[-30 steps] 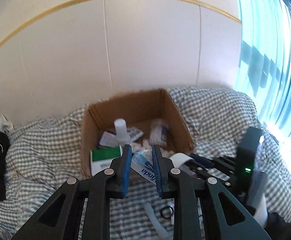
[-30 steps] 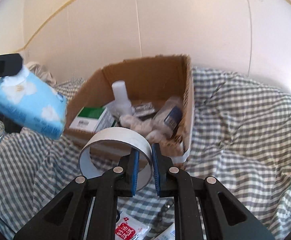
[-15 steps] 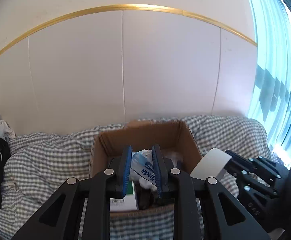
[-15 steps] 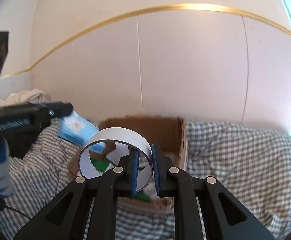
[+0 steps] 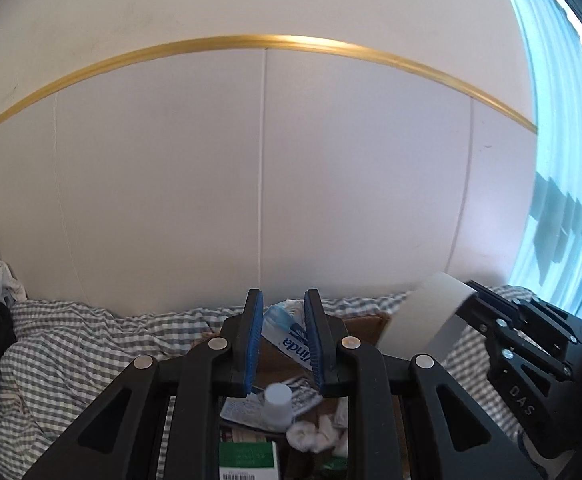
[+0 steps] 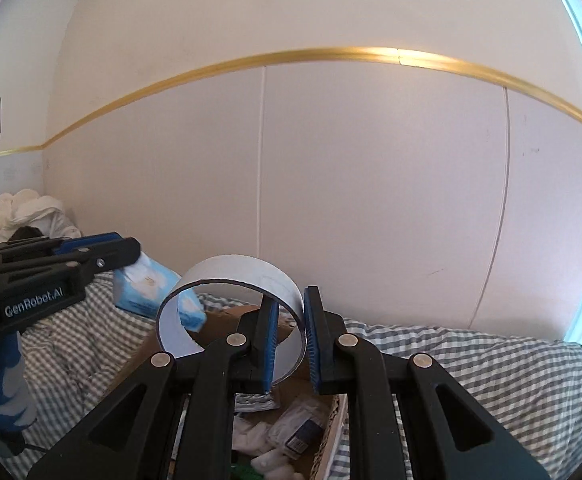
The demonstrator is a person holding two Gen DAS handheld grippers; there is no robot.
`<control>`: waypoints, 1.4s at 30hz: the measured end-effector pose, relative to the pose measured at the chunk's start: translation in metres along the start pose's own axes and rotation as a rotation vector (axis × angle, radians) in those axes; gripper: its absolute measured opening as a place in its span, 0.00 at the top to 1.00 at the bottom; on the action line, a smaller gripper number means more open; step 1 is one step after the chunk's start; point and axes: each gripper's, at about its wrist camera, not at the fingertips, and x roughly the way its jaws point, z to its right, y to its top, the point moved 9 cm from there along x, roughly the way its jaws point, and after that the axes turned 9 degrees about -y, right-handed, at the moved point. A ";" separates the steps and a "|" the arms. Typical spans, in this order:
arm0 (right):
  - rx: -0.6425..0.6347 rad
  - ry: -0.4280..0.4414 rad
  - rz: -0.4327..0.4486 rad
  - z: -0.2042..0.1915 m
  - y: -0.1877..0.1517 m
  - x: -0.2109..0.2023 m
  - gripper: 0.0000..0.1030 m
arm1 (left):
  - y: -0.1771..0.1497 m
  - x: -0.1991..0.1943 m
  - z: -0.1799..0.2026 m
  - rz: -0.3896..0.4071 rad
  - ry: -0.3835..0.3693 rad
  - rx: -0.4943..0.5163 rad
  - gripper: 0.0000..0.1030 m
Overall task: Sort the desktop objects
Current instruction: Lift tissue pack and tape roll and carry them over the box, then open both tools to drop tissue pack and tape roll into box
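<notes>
A tissue pack point(image 5: 281, 330) was pinched in the left gripper point(image 5: 281, 346), and a tape roll point(image 6: 231, 308) was clamped by its wall in the right gripper point(image 6: 291, 344). Both were held over the box point(image 6: 331, 420) below the grippers, presumably for dropping in. A bottle point(image 5: 277, 402), a green carton point(image 5: 247, 458) and wrapped packets were seen inside. The box was set on a checked bed cover point(image 6: 471, 364). Beyond, a white panelled wall point(image 5: 251, 180) with a gold strip was seen, with a window to the right.
</notes>
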 end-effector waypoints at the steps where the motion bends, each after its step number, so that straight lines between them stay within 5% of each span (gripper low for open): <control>1: 0.001 -0.001 -0.012 0.001 -0.004 0.005 0.88 | -0.004 0.007 -0.004 -0.005 0.011 -0.001 0.79; 14: -0.009 0.059 -0.257 -0.022 -0.105 0.085 0.88 | -0.073 0.082 -0.033 -0.131 0.100 0.062 0.79; 24: -0.040 0.051 -0.342 -0.032 -0.128 0.103 0.87 | -0.112 0.122 -0.024 -0.280 0.097 0.102 0.79; 28: -0.023 0.045 -0.354 -0.021 -0.130 0.097 0.74 | -0.108 0.115 -0.017 -0.268 0.094 0.108 0.77; 31: -0.019 0.043 -0.350 -0.019 -0.126 0.091 0.62 | -0.103 0.109 -0.015 -0.254 0.098 0.089 0.58; 32: -0.024 0.046 -0.348 -0.024 -0.122 0.090 0.53 | -0.102 0.109 -0.015 -0.249 0.103 0.081 0.43; 37: -0.063 0.048 -0.351 -0.031 -0.116 0.076 0.41 | -0.088 0.095 -0.015 -0.220 0.114 0.043 0.33; 42: -0.043 0.050 -0.309 -0.028 -0.101 0.055 0.25 | -0.062 0.064 -0.015 -0.136 0.136 0.020 0.00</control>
